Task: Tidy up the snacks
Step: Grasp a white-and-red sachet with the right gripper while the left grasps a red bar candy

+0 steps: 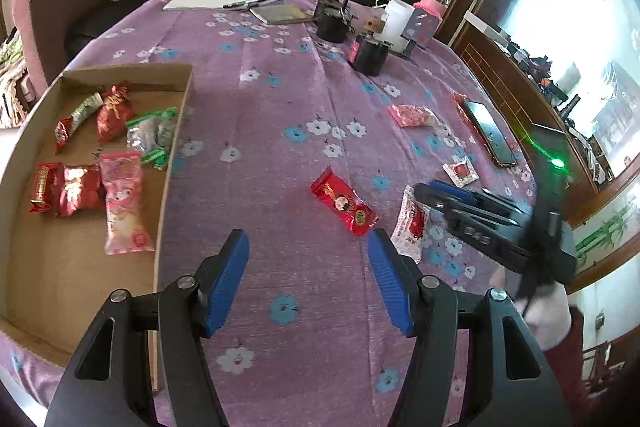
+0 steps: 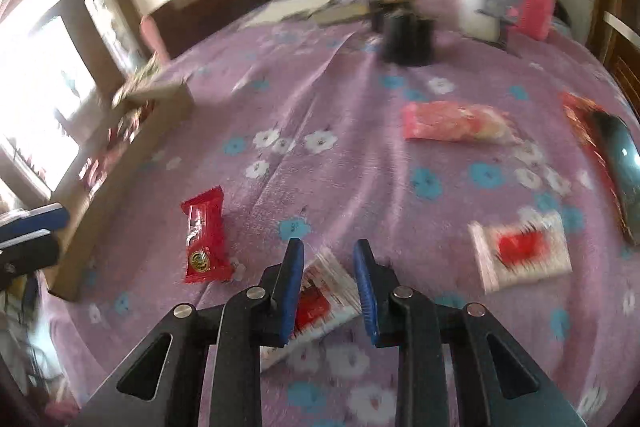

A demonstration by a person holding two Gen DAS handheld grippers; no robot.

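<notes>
Blue-padded right gripper (image 2: 328, 291) straddles a white-and-red sachet (image 2: 320, 301), seemingly not yet pinching it; left gripper (image 1: 308, 279) hangs open and empty. Seven-odd snacks fill the cardboard tray (image 1: 168, 163); red packet (image 1: 344, 205), pink packet (image 1: 412, 115) and small sachet (image 1: 461, 173) remain on the tablecloth (image 1: 280, 87).

Snack packets (image 1: 344, 207) lie right of the cardboard box (image 1: 172, 163).

Left gripper (image 1: 308, 277), right gripper (image 2: 328, 283): black angular linkage arms, round silver screws at pivots, ribbed blue finger pads (image 1: 226, 281); right body with a green light.
</notes>
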